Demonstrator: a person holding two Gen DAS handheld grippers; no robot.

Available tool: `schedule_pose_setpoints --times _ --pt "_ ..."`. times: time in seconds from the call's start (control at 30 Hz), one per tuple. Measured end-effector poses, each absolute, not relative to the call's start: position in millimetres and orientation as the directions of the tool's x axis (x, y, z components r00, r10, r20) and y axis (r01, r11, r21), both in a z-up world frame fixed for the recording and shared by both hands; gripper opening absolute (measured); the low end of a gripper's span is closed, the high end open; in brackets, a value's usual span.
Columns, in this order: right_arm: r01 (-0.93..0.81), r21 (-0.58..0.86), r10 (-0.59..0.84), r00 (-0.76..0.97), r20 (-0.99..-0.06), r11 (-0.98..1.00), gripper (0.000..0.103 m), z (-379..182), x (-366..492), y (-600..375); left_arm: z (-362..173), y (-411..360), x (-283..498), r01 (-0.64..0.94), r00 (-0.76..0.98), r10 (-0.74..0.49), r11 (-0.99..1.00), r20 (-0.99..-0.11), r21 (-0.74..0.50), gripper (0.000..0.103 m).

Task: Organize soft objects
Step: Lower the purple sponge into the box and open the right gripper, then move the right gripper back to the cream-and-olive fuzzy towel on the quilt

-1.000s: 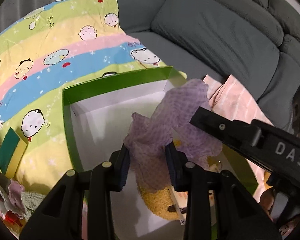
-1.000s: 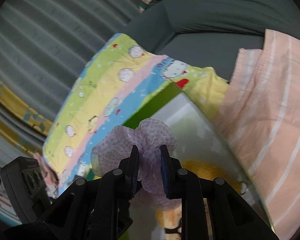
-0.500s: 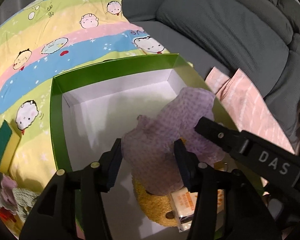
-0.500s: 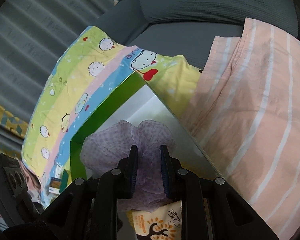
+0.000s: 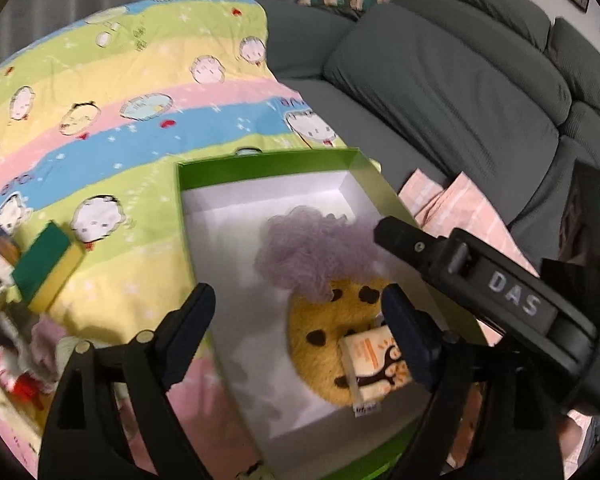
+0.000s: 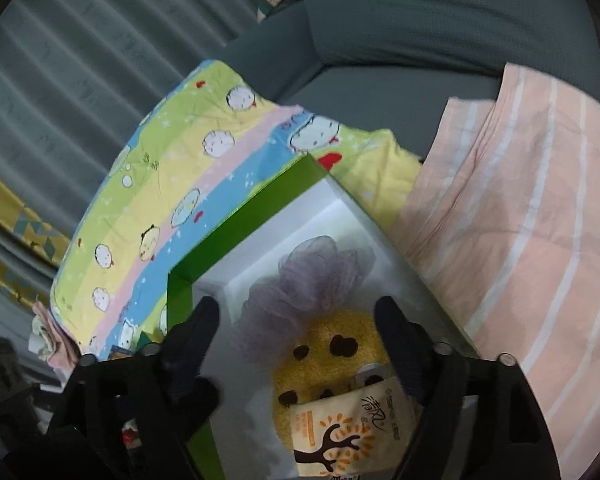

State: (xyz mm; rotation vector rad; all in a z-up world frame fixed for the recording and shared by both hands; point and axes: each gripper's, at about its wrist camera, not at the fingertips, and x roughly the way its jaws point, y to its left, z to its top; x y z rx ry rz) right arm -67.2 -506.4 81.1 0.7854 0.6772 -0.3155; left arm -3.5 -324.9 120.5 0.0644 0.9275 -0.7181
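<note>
A purple mesh cloth (image 5: 308, 248) (image 6: 300, 280) lies loose in the green box (image 5: 260, 164) (image 6: 240, 224) with a white inside. It rests partly on a yellow cookie-shaped plush (image 5: 320, 344) (image 6: 320, 332), and a tissue pack (image 5: 376, 360) (image 6: 348, 428) with a tree print sits on the plush. My left gripper (image 5: 296, 300) hovers above the box. Its jaws are opening and touch nothing. My right gripper (image 6: 296, 312) is over the same spot, jaws also opening, with the cloth below them and free of the pads.
The box sits on a striped cartoon blanket (image 5: 120, 100) spread over a grey sofa (image 5: 440, 80). A green and yellow sponge (image 5: 48, 268) lies left of the box, with a heap of small cloths (image 5: 16, 360) below it. A pink striped cloth (image 6: 520, 220) lies to the right.
Both grippers, shut on the purple cloth a second ago, have opened wide and let it go. The cloth has dropped into the box onto the plush. The left gripper has drawn back and up.
</note>
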Motion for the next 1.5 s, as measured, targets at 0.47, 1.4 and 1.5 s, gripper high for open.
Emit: schedule_pose_setpoints --times 0.47,1.4,1.5 --pt "0.391 0.567 -0.041 0.847 -0.530 0.725 0.096 113.8 -102.1 -468.0 134.4 -176.7 -45.6 0.416 0.575 -0.476 0.870 -0.665 -0.263 0.102" --pt "-0.083 0.418 0.362 0.666 -0.652 0.905 0.078 74.0 -13.6 -195.4 42.5 50.0 -41.3 -0.130 0.664 -0.168 0.933 -0.728 -0.334 0.102" --pt "-0.074 0.433 0.383 0.616 -0.689 0.898 0.054 53.9 -2.6 -182.0 43.8 61.1 -43.7 -0.138 0.668 -0.168 0.929 -0.725 -0.343 0.102"
